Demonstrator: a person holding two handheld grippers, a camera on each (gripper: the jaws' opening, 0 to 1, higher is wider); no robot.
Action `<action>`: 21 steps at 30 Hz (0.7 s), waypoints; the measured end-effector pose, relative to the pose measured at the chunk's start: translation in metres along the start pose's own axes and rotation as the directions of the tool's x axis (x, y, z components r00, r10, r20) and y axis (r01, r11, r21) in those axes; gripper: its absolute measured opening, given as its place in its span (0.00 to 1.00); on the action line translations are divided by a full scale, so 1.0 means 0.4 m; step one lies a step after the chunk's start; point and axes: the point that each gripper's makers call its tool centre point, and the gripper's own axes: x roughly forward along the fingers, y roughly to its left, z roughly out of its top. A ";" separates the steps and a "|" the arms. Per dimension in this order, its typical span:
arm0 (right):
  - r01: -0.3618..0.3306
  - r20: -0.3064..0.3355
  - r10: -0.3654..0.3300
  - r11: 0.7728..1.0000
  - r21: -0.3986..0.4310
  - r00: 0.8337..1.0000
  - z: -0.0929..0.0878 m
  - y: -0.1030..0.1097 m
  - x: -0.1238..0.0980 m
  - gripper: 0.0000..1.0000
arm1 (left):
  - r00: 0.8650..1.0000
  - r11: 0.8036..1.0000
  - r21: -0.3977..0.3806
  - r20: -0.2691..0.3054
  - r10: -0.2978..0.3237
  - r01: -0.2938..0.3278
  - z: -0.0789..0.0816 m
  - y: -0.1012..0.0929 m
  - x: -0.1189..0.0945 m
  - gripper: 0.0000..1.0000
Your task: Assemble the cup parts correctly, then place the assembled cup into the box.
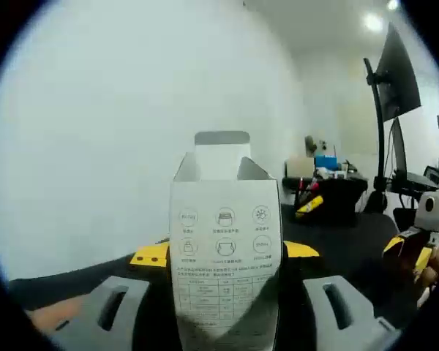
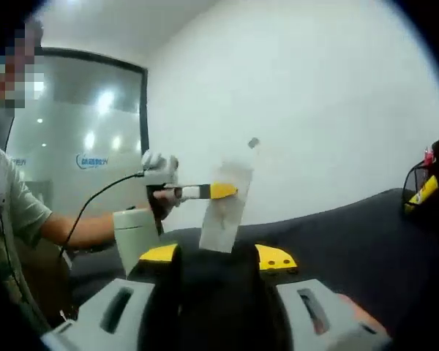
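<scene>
A pale carton box with printed icons stands upright with its top flaps open, and my left gripper is shut on its sides. From the right gripper view the same box hangs in that left gripper, held up by a gloved hand. My right gripper is shut on a dark rounded cup that hides the space between its jaws. That right gripper comes in low at the right edge of the left gripper view.
A black table runs under both grippers. A white cylinder stands below the gloved hand. Monitors on an arm and desk clutter with a blue box sit at the far right. A person stands at the left.
</scene>
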 end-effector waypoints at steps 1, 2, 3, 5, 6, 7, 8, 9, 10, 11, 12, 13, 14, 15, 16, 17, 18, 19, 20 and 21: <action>0.009 -0.002 -0.009 1.000 0.007 1.000 0.012 -0.008 0.018 0.40 | 1.000 1.000 -0.010 0.020 0.014 -0.014 0.002 0.005 -0.009 0.52; 0.015 -0.005 -0.015 1.000 0.012 1.000 0.023 -0.015 0.036 0.43 | 0.995 1.000 -0.005 0.096 0.027 -0.026 0.021 0.005 -0.023 0.52; 0.021 -0.011 -0.021 1.000 0.014 1.000 0.034 -0.019 0.056 0.45 | 0.992 1.000 -0.015 0.128 0.021 -0.019 0.025 0.003 -0.031 0.52; 0.024 -0.010 -0.024 1.000 -0.012 1.000 0.060 -0.017 0.102 0.48 | 0.985 0.999 -0.010 0.165 0.044 -0.043 0.025 0.018 -0.037 0.52; 0.028 -0.012 -0.028 0.999 -0.019 1.000 0.071 -0.019 0.123 0.50 | 0.981 0.998 0.004 0.183 0.058 -0.059 0.021 0.022 -0.042 0.52; 0.025 -0.012 -0.025 0.999 -0.028 1.000 0.077 -0.015 0.137 0.52 | 0.982 0.998 0.006 0.179 0.062 -0.064 0.006 0.019 -0.046 0.52; 0.023 -0.011 -0.024 0.999 -0.030 1.000 0.087 -0.014 0.160 0.54 | 0.980 0.997 0.003 0.184 0.075 -0.077 -0.003 0.028 -0.047 0.52; 0.023 -0.011 -0.024 0.999 -0.031 1.000 0.098 -0.015 0.185 0.58 | 0.975 0.997 0.002 0.209 0.069 -0.071 -0.004 0.032 -0.045 0.52; 0.021 -0.009 -0.022 0.999 -0.037 1.000 0.108 -0.014 0.209 0.60 | 0.978 0.997 -0.019 0.190 0.082 -0.080 -0.022 0.040 -0.042 0.52; 0.016 -0.018 -0.017 0.999 -0.040 1.000 0.113 -0.011 0.235 0.60 | 0.977 0.996 -0.016 0.196 0.086 -0.084 -0.027 0.041 -0.044 0.52; 0.008 -0.038 -0.010 0.998 -0.058 0.999 0.114 -0.008 0.260 0.60 | 0.975 0.997 -0.013 0.206 0.082 -0.081 -0.033 0.039 -0.045 0.52; -0.011 -0.056 0.007 0.997 -0.073 0.998 0.116 -0.001 0.286 0.59 | 0.976 0.996 -0.021 0.201 0.088 -0.086 -0.041 0.037 -0.043 0.52; -0.029 -0.080 0.025 0.998 -0.060 0.997 0.115 0.004 0.322 0.60 | 0.974 0.996 -0.028 0.206 0.092 -0.089 -0.044 0.038 -0.044 0.51; -0.044 -0.094 0.040 0.998 -0.041 0.995 0.113 0.010 0.347 0.61 | 0.974 0.996 -0.034 0.207 0.091 -0.086 -0.046 0.036 -0.044 0.51; -0.053 -0.124 0.053 0.999 0.002 0.991 0.102 0.013 0.369 0.63 | 0.974 0.996 -0.043 0.209 0.091 -0.084 -0.047 0.032 -0.046 0.51; -0.044 -0.170 0.055 0.997 0.070 0.984 0.084 0.008 0.390 0.64 | 0.973 0.996 -0.047 0.214 0.088 -0.079 -0.044 0.026 -0.046 0.51; -0.041 -0.188 0.063 0.992 0.122 0.980 0.073 0.003 0.413 0.66 | 0.974 0.996 -0.050 0.209 0.087 -0.078 -0.048 0.022 -0.043 0.51; -0.042 -0.202 0.074 0.987 0.156 0.977 0.065 0.002 0.427 0.68 | 0.973 0.996 -0.048 0.214 0.086 -0.077 -0.047 0.021 -0.043 0.51; -0.018 -0.249 0.068 0.980 0.199 0.966 0.044 -0.007 0.443 0.69 | 0.975 0.996 -0.054 0.209 0.080 -0.070 -0.049 0.018 -0.041 0.51; -0.027 -0.255 0.076 0.981 0.190 0.964 0.039 -0.011 0.461 0.71 | 0.974 0.996 -0.055 0.211 0.080 -0.069 -0.050 0.017 -0.041 0.51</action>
